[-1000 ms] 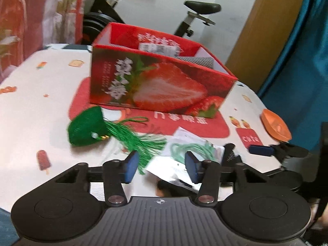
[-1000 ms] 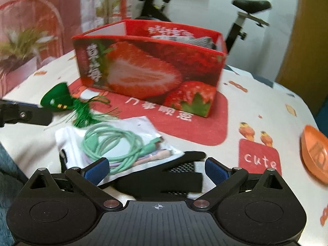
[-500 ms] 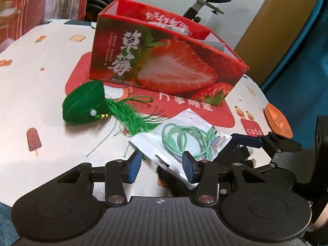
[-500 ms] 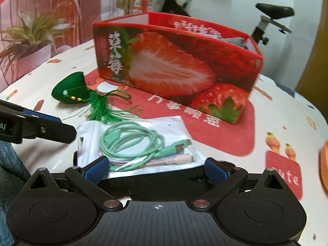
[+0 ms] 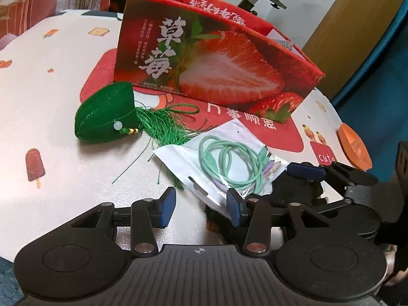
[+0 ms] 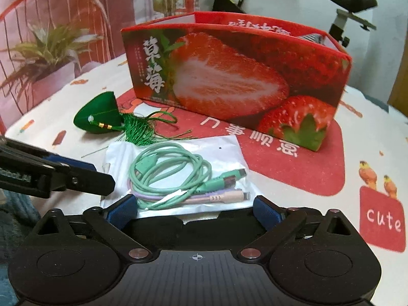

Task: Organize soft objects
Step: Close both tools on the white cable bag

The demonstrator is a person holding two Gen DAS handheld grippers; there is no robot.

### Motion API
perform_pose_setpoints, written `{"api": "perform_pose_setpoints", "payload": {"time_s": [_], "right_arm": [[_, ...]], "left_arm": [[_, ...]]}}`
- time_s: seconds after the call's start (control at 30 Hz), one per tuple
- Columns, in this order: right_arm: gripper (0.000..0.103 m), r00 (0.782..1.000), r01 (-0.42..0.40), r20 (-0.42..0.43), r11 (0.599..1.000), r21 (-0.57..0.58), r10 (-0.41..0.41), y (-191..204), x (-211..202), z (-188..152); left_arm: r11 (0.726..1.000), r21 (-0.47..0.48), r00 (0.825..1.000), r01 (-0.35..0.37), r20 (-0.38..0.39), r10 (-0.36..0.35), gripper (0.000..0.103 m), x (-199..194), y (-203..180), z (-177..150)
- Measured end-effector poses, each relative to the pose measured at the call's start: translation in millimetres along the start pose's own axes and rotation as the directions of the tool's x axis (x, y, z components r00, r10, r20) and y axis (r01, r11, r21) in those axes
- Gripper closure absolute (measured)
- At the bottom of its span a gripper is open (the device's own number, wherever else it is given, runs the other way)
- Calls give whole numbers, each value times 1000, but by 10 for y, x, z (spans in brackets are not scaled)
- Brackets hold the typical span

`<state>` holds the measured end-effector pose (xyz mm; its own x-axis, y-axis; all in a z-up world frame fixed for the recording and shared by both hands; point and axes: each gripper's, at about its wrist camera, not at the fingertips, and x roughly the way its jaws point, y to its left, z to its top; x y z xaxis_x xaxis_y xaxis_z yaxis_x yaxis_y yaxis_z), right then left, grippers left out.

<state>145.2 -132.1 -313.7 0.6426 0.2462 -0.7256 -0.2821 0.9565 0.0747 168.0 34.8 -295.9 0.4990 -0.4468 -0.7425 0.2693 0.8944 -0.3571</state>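
A clear bag of coiled mint and lilac cables (image 6: 178, 173) lies on a black soft item (image 6: 199, 219) near the table's front edge. My right gripper (image 6: 195, 209) straddles the near edge of both. Its jaws are closing, and the pads stand clear of them. My left gripper (image 5: 201, 207) is open beside the bag (image 5: 221, 158), with the bag's near corner by its right pad. A green padded sachet with a tassel (image 5: 104, 117) lies left of the bag. Behind stands the red strawberry box (image 5: 216, 61), with a grey knitted piece (image 6: 312, 37) inside.
An orange dish (image 5: 353, 148) sits at the table's right edge. The cloth-covered table (image 5: 51, 107) has bare room left of the sachet. An exercise bike (image 6: 352, 2) stands behind the box, and a red chair with a plant (image 6: 51, 46) at the far left.
Both grippers have come down and closer to the bag, so the box and the bag look larger. Both pairs of jaws have narrowed a little.
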Motion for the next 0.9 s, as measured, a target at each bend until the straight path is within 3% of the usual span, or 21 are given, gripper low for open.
{"api": "perform_pose_setpoints", "payload": {"time_s": [0.23, 0.47, 0.9], "right_arm": [[15, 997, -20, 71, 996, 91, 14, -256, -86, 135], [27, 998, -52, 39, 983, 178, 46, -459, 254, 208], [47, 989, -145, 46, 948, 282, 138, -449, 269, 238]], "left_arm": [[1000, 3, 1000, 17, 2, -17, 61, 34, 14, -9], [1000, -5, 1000, 20, 5, -20, 61, 40, 33, -23], [999, -50, 1000, 20, 24, -19, 63, 56, 102, 2]]}}
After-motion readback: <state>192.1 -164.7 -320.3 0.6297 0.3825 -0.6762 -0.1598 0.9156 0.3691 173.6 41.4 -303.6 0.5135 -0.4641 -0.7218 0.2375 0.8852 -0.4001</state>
